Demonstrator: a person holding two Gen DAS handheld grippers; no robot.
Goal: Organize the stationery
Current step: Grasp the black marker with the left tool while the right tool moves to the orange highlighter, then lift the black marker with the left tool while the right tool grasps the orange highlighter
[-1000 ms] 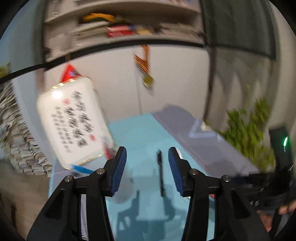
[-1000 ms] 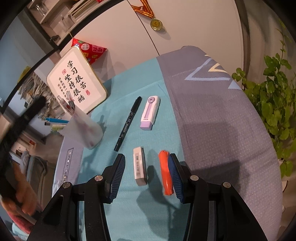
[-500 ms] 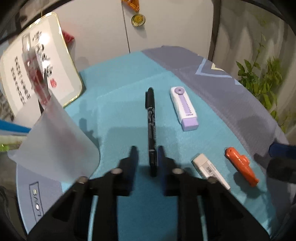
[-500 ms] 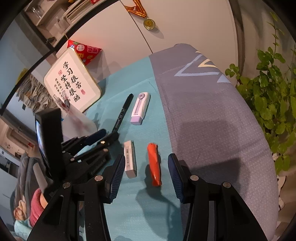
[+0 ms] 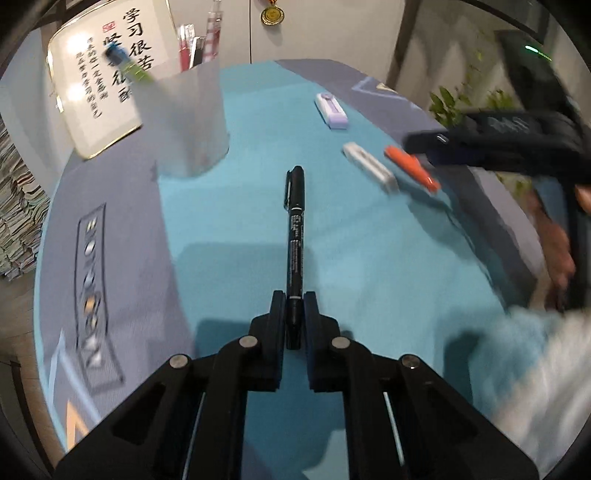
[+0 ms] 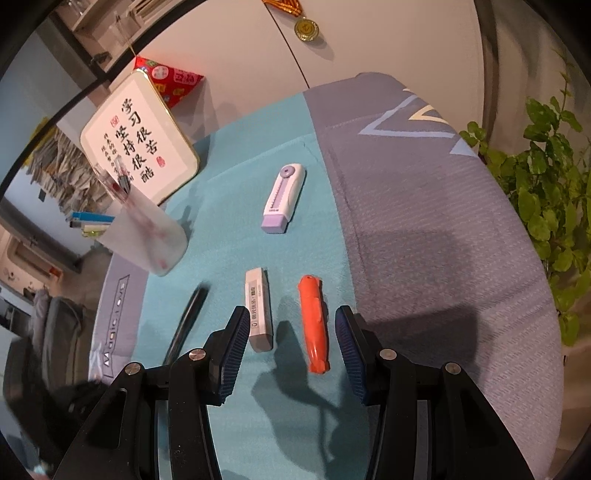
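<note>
My left gripper (image 5: 294, 308) is shut on the near end of a black marker pen (image 5: 295, 225), which points away over the teal cloth (image 5: 362, 280). In the right wrist view the same pen (image 6: 186, 325) shows blurred at the lower left. My right gripper (image 6: 291, 345) stands open above the cloth, with an orange pen-shaped item (image 6: 314, 325) between its fingers and untouched. A white eraser (image 6: 258, 308) lies just inside the left finger. Farther off lies a lilac-and-white slider eraser (image 6: 282, 199). A frosted pen cup (image 5: 186, 122) holding several pens stands at the back left.
A white framed calligraphy board (image 6: 138, 147) leans behind the cup, with a red packet (image 6: 168, 75) behind it. A grey-blue patterned cloth (image 6: 424, 229) covers the right side. A green plant (image 6: 546, 206) stands past the right edge. A medal (image 6: 306, 27) hangs on the cabinet.
My left gripper dropped to the cloth, closed on the black pen and carried it toward the near left. The right gripper stayed above the orange item and white eraser.
</note>
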